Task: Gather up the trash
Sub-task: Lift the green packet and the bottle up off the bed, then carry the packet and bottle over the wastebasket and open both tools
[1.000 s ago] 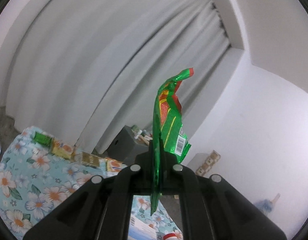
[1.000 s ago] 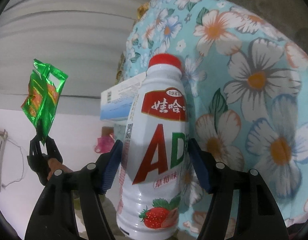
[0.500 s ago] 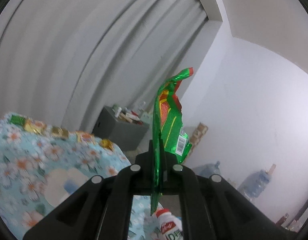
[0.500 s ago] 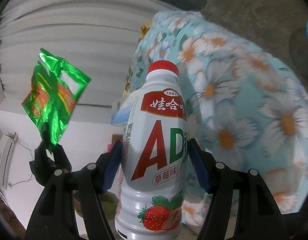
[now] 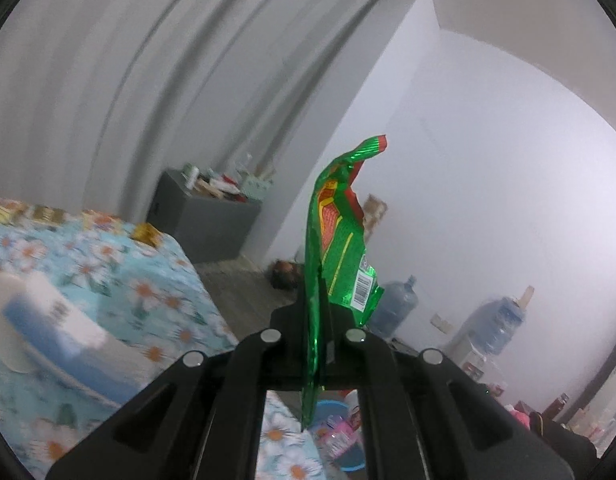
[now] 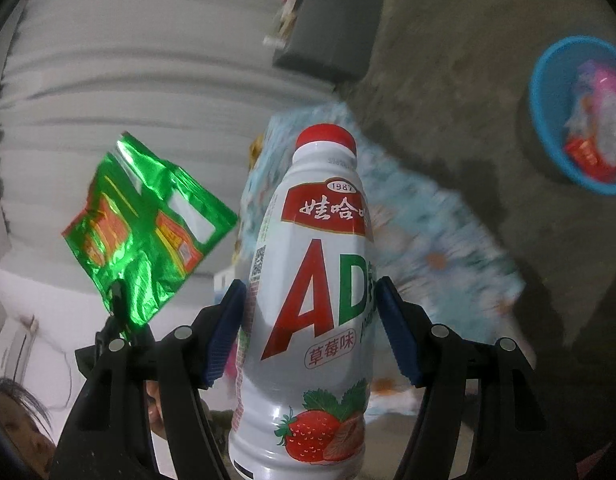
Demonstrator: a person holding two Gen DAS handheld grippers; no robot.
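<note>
My left gripper [image 5: 314, 320] is shut on a crumpled green foil wrapper [image 5: 340, 236], which stands up edge-on between its black fingers. From the right wrist the same wrapper [image 6: 143, 224] shows flat at the left, pinched at its lower corner by the left gripper [image 6: 117, 300]. My right gripper [image 6: 308, 320] is shut on a white drink bottle [image 6: 312, 312] with a red cap and a strawberry label, its blue pads [image 6: 223, 332] pressing both sides. A blue basin [image 6: 544, 128] holding pink and red trash sits on the floor at the upper right; the blue basin [image 5: 340, 452] also peeks below the left fingers.
A table with a floral cloth [image 5: 119, 280] lies left, bearing a white plate [image 5: 11, 356], a blue-and-white pack and gold wrappers. A grey cabinet [image 5: 211, 220] stands by the curtain. Water jugs [image 5: 396, 308] line the white wall. A person's head [image 6: 11, 420] shows low left.
Both grippers have swung away from the table toward the floor. The blue basin has come into both views. The wrapper and the bottle stay held as before.
</note>
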